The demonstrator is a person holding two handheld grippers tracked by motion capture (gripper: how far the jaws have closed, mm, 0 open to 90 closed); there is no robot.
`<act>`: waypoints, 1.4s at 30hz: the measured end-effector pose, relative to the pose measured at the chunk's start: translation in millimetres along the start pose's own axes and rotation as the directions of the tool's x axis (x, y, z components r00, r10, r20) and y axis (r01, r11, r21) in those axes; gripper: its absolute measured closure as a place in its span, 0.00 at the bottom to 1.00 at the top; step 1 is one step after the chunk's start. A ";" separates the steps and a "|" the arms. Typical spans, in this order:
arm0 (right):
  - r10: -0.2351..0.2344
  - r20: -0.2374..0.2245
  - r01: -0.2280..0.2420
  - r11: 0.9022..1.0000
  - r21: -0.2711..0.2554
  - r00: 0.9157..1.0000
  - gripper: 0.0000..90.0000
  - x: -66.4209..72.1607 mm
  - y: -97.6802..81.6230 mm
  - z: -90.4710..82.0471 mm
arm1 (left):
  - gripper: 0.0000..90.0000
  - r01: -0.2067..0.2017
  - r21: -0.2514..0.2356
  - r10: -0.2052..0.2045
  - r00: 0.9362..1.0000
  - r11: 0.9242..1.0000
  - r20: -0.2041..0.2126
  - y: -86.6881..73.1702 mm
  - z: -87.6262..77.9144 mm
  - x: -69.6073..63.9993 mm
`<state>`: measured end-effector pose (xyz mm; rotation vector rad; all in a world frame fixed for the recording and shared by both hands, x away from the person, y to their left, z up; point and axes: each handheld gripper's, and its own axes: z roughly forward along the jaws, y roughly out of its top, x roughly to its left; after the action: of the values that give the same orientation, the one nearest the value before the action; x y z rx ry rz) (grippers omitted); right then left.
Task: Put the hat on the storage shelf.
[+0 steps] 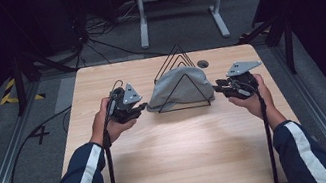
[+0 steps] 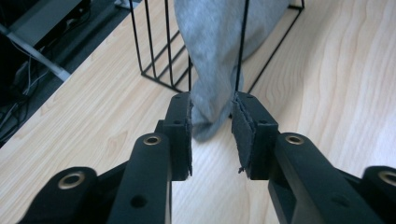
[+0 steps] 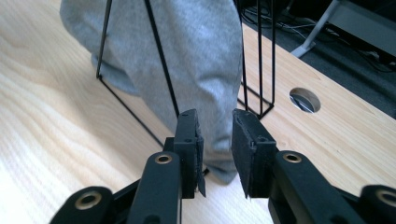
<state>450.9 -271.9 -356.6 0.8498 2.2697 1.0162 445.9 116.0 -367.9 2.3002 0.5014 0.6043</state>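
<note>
The grey cloth (image 1: 178,86) lies draped over the black wire rack (image 1: 177,63), which stands near the far edge of the table (image 1: 171,151), about midway between its far corners. It hangs down both sides of the triangular wire frames, its left and right ends reaching the tabletop. Judged from this, the draping looks done: the cloth rests on the rack by its own weight, and what seems left is only to draw both hands clear.

The left claw (image 1: 141,107) sits just off the cloth's left end; in the left gripper view its jaws stand apart with the cloth's drooping tip (image 2: 205,121) between them, the pads (image 2: 243,135) not pressing on it, so it has let go. The right claw (image 1: 218,85) is just off the right end; in the right gripper view the cloth's lower corner (image 3: 219,165) hangs in the gap between its parted jaws, again unclamped.

The cloth is a soft, heathered grey knit, like sweatshirt fabric, thick enough to fall in rounded folds rather than sharp creases. The rack is thin, rigid black wire bent into several upright triangles joined on a rectangular base. The table is pale wood-grain laminate with rounded corners and a round cable hole (image 1: 203,63) close to the far edge, right of the rack. The claw pads are flat, dark and rough-faced, slightly frayed at their edges.
</note>
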 end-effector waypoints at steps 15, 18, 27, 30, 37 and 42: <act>-0.040 0.012 0.039 0.996 0.074 0.999 0.54 7.5 -24.7 -23.4 | 0.48 -0.041 0.088 0.038 0.999 0.995 0.030 -41.1 -23.1 -17.4; -0.044 0.019 0.042 0.996 0.082 0.999 0.47 9.5 -32.8 -28.9 | 0.42 -0.025 0.123 0.020 0.999 0.992 0.040 -56.4 -26.7 -21.3; -0.056 0.021 0.053 0.992 0.115 0.998 0.41 17.9 -63.4 -37.2 | 0.34 0.039 0.146 -0.042 0.999 0.988 0.014 -99.2 -41.5 -29.3; -0.063 0.021 0.059 0.990 0.131 0.998 0.39 20.8 -71.9 -38.5 | 0.32 0.044 0.151 -0.045 0.999 0.988 0.005 -108.5 -43.3 -32.1; -0.032 0.011 0.030 0.989 0.144 0.999 0.37 24.8 -109.6 -48.6 | 0.28 0.058 0.160 -0.062 0.998 0.985 0.025 -132.6 -47.1 -41.2; 0.033 0.006 -0.034 0.986 0.162 0.999 0.34 22.0 -140.9 -54.2 | 0.28 0.073 0.159 -0.083 0.995 0.985 0.059 -147.1 -46.9 -45.7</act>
<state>353.5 -355.4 -439.1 0.9582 2.3677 0.8524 356.3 218.1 -454.3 2.4263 0.6242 0.4645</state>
